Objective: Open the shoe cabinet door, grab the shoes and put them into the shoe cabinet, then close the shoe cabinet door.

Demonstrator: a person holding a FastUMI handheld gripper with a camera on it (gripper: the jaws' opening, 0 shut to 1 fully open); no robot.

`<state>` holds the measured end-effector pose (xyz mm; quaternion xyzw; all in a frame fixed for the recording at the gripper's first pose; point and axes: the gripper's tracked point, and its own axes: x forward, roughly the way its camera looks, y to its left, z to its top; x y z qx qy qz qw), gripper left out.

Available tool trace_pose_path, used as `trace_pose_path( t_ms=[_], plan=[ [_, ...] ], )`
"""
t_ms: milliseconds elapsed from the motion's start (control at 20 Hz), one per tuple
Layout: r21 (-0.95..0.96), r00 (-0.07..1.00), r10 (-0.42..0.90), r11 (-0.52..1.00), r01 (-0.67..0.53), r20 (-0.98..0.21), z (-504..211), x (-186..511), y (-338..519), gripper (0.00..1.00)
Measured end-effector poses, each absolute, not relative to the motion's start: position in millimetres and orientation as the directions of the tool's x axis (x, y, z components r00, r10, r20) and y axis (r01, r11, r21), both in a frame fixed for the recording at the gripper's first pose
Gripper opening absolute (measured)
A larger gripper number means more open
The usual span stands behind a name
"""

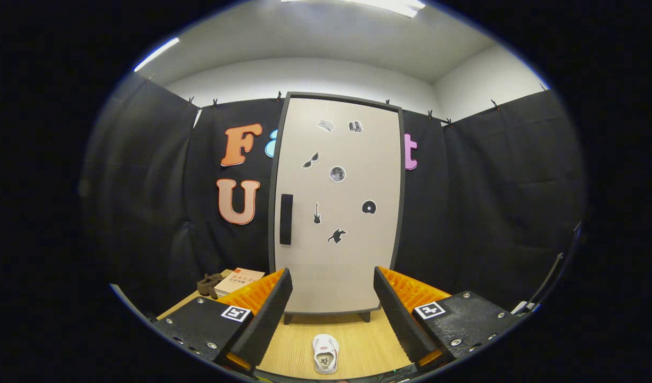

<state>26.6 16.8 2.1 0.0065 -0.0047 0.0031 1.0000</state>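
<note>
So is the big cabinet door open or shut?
Shut: the beige cabinet door sits flush in its dark frame; the open gripper is not touching it.

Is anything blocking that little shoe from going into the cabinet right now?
Yes. The cabinet door is shut, so the shoe, lying on the table between the open tongs, cannot go in. The door's dark handle has nothing visible in front of it.

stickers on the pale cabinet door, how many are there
7 small dark stickers, all on the pale grey cabinet door, right of its black handle: two near the top, two mid-door, three lower. The open gripper hides none.
</note>
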Motion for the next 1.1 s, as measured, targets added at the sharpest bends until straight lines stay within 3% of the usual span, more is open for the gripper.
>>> trace_pose_path(
  t_ms=[400,1100],
  plan=[
    [-0.008,0.999,0.036,0.999,-0.036,0.016,3,70,44,0.96],
    [0.037,0.994,0.108,0.993,-0.109,0.035,5,224,118,0.96]
  ],
)
